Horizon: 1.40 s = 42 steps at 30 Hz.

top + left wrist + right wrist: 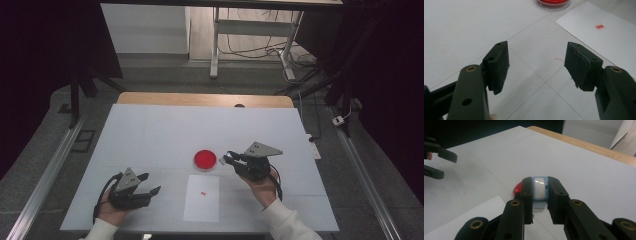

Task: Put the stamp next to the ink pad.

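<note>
Your right gripper has its two black jaws closed on a small light-blue block with a glossy white top face, possibly a stamp, though you cannot tell for certain; the jaws press on its two sides. In the high view this gripper is held above the table just to the right of the round red dish, with the block at its tip pointing toward the dish, and your right hand grips it from below. From the right gripper's own camera, the red dish peeks out just behind the left jaw. Your left gripper stands wide open with nothing between its jaws; the bare table shows through the gap. In the high view it sits low at the near left of the table, well apart from the right one, held in your left hand, jaws aimed rightward toward the white sheet of paper. That sheet lies flat near the front edge, just in front of the dish, and carries a small red mark, which reads as a small red rectangle in the left gripper view. All of this rests on the white table covering, with a wooden edge showing along the far side.
</note>
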Available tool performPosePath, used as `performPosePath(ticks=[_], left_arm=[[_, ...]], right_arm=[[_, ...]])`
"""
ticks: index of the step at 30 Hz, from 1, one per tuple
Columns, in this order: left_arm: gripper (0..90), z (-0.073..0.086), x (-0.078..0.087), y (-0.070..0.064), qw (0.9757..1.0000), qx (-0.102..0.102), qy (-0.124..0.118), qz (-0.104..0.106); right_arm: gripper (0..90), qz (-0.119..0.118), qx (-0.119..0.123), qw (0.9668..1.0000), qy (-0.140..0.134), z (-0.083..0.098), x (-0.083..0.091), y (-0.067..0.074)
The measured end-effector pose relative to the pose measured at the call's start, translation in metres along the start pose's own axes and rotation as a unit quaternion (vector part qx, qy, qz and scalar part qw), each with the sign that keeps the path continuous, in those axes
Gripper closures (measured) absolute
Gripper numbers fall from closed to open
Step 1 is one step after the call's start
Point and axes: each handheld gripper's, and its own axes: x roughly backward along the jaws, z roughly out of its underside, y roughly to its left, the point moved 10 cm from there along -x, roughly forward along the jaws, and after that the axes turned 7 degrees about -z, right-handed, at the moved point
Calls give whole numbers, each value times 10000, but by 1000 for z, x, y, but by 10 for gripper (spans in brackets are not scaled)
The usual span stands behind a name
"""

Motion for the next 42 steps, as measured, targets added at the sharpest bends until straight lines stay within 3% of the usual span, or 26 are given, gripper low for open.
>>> performPosePath(ticks=[21, 42], left_arm=[[360, 1, -1, 2, 10000, 17, 21, -29], [354, 3, -3, 3, 10000, 11, 90, -29]], right_arm=[[749, 220, -146, 9996, 25, -15, -10, -31], [748, 262, -297, 9979, 521, 0, -41, -55]])
